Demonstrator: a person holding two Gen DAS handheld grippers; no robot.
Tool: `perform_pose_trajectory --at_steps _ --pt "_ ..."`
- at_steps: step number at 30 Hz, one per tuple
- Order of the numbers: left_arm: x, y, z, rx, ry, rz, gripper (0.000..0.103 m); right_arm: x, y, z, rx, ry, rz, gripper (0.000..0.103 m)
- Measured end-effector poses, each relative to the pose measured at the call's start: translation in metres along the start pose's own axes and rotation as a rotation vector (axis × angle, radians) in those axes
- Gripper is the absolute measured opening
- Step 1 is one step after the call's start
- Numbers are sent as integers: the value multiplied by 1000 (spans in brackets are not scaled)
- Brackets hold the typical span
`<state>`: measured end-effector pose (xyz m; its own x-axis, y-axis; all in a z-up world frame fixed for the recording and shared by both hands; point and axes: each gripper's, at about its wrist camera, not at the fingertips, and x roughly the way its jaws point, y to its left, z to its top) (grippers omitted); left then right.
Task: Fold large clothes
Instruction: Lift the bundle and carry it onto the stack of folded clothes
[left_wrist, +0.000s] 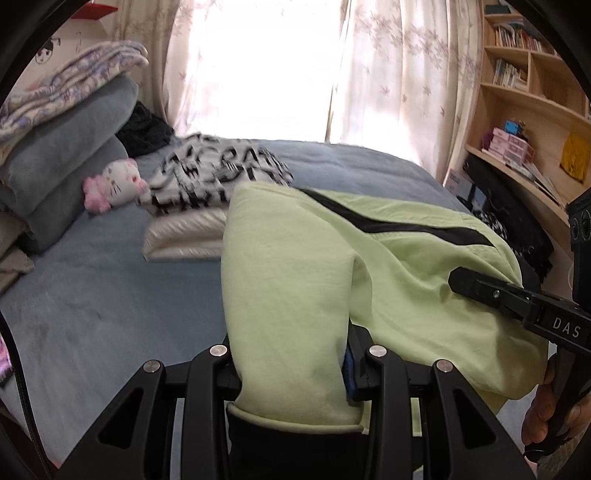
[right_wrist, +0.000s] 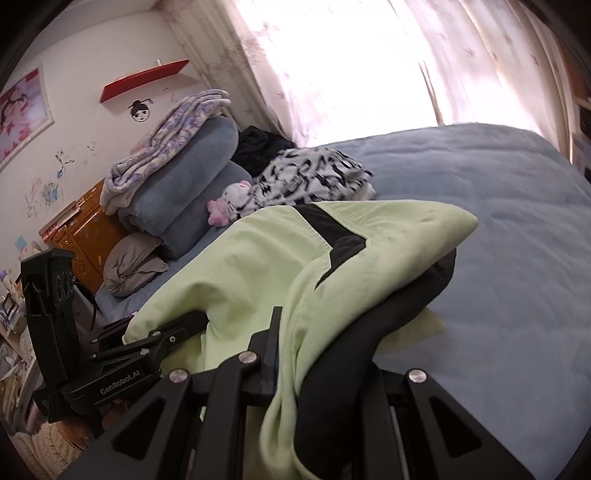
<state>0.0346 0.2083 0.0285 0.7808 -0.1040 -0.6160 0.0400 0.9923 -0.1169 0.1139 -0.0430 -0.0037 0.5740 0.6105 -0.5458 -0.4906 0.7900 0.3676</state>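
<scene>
Both grippers clamp the light-green jacket (left_wrist: 295, 266), left gripper (left_wrist: 291, 365) lower center on its cuff end, right gripper (right_wrist: 291, 369) lower center on bunched fabric, garment slung between them and stretching toward upper-right over the blue bed (right_wrist: 498, 221).

Matte black two-finger grippers: left gripper (left_wrist: 291, 369) with round silver pivot screws; right gripper (right_wrist: 314, 373) likewise. Side markings: "DAS", "GenRobot.AI".

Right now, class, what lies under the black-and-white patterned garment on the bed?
A shiny cream folded item sticks out beneath the patterned garment, on the blue bed cover. How far it reaches underneath, and anything else there, is covered.
</scene>
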Motion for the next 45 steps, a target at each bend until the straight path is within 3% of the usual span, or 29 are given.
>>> perform_pose_trajectory --at_steps 6,11,16,21,24,28,29,31,34,35,37,41,45 --pt "14 40 63 15 -73 32 34 39 26 56 -65 -47 6 12" --pt "41 83 137 33 -149 61 34 81 41 122 -120 -109 17 12" --pt "91 132 218 73 -216 93 34 143 49 202 -157 -196 26 12" --pt "169 191 273 55 -211 116 34 223 42 259 -148 -235 31 13" --pt "226 223 278 14 -160 110 34 280 21 270 -80 -213 45 13" --pt "309 252 250 -23 -8 129 41 359 -18 256 48 -80 28 14" --pt "314 249 241 -8 -17 142 46 377 -28 243 81 -38 1 16" --pt "319 251 235 5 -41 141 50 389 -37 228 83 -11 -62 35" --pt "320 256 231 18 -26 116 57 383 -50 217 100 10 -46 49" --pt "317 255 229 23 -17 122 64 378 -55 217 123 36 -26 49" --pt "310 263 229 45 0 136 68 367 -63 219 148 78 5 53" --pt "268 266 232 91 -1 179 68 337 -63 225 117 102 -19 55" --pt "243 265 249 106 -60 241 61 302 -52 243 25 27 -115 55"
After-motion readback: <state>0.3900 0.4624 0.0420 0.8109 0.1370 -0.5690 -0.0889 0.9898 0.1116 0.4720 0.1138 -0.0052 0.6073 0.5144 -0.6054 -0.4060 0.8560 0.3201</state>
